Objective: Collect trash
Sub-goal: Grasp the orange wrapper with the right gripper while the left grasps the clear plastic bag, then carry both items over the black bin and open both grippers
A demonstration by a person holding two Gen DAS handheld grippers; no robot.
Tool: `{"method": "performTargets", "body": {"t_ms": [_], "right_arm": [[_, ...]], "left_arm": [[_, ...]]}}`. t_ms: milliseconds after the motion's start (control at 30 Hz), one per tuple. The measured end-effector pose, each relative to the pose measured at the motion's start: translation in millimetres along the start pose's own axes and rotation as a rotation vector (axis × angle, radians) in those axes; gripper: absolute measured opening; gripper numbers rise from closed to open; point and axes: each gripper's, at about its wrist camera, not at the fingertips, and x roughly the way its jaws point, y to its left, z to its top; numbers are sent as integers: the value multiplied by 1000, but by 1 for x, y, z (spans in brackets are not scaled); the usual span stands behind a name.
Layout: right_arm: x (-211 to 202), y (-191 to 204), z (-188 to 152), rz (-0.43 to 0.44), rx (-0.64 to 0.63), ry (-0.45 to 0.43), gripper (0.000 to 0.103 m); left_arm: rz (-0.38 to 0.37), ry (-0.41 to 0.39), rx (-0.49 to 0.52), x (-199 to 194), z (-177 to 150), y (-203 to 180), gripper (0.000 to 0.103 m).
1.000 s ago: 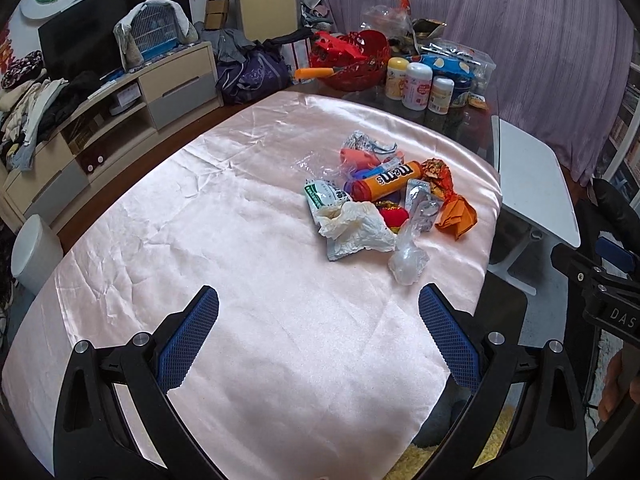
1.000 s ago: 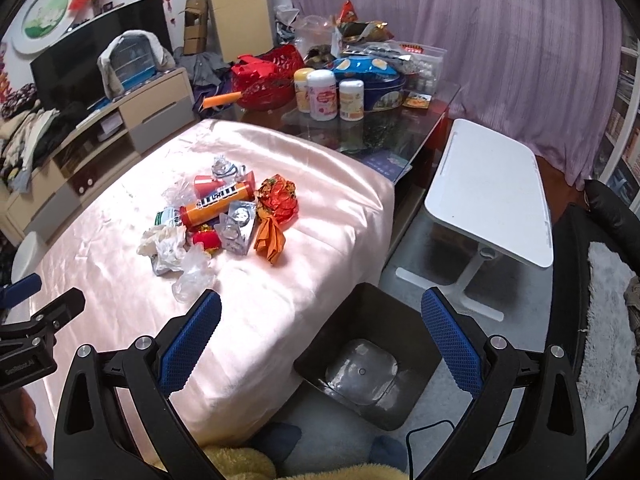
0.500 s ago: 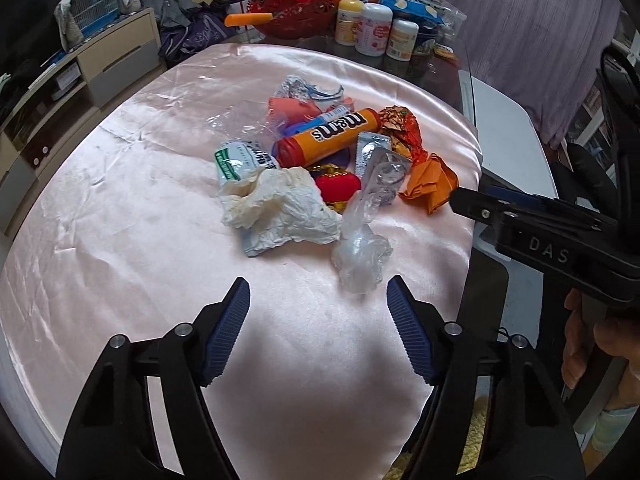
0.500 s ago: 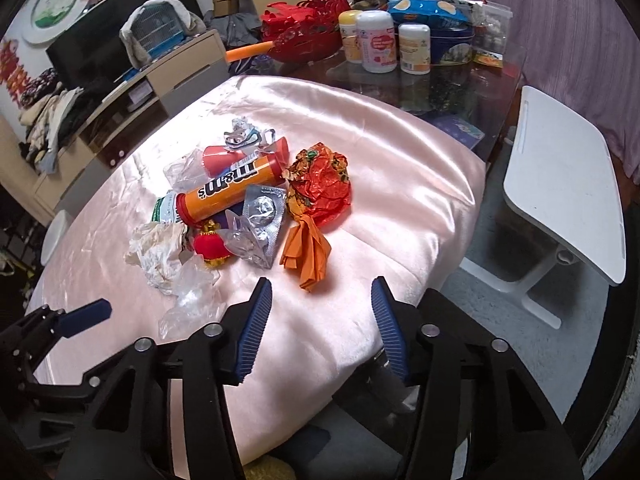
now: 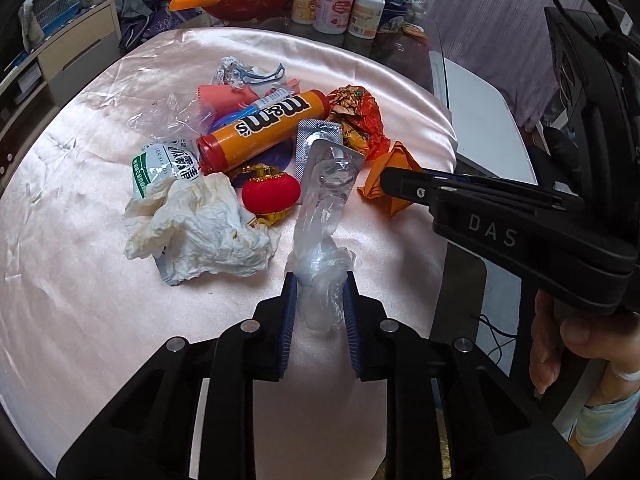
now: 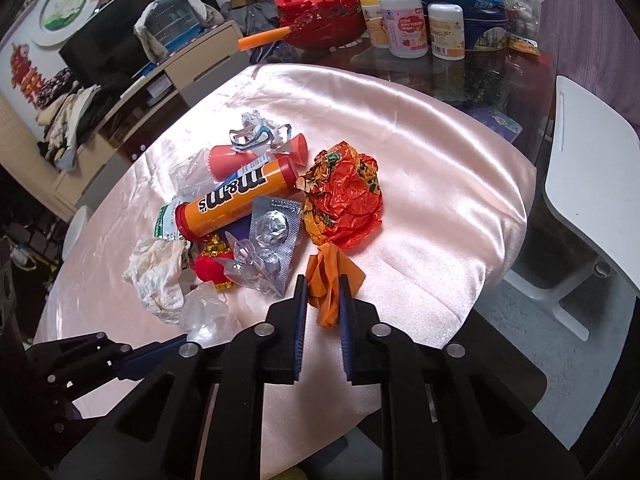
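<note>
A pile of trash lies on the pink satin tablecloth (image 5: 80,280): an orange m&m's tube (image 5: 260,128), crumpled white tissue (image 5: 200,228), a red lantern ornament (image 5: 271,192), a foil blister pack (image 6: 276,224) and a red-orange foil wrapper (image 6: 344,196). My left gripper (image 5: 319,280) has its jaws closing on a clear plastic bag (image 5: 324,200), whose crumpled near end fills the gap between the blue pads. My right gripper (image 6: 323,280) is shut on the twisted orange wrapper (image 6: 336,264) at the pile's near right edge.
Several white bottles (image 6: 404,24) and a red basket (image 6: 320,12) stand on the glass table beyond the cloth. A white side table (image 6: 588,168) is on the right. A dark bin (image 6: 512,380) sits below the table's edge. A hand (image 5: 560,340) holds the right gripper's body.
Both grippers came down and forward to the pile. Their jaws went from wide open to narrow, the left around the clear plastic bag, the right on the orange wrapper.
</note>
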Motion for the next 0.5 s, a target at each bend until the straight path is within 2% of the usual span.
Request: {"method": "performTargets", "body": {"t_ms": [233,367,500], "right_arm": [[-27,-8,-15,-15,8,-39,10],[-53,-25,-31,-75,25,-63,10],[-68,-56,-52,-138,82,-57,10]], "left_arm": [[-19,-16,29,-15,-7,-19,15],[-49,-36,50,-23,-10,-40,14],[-82,-20,92,-14,-15,-69,14]]}}
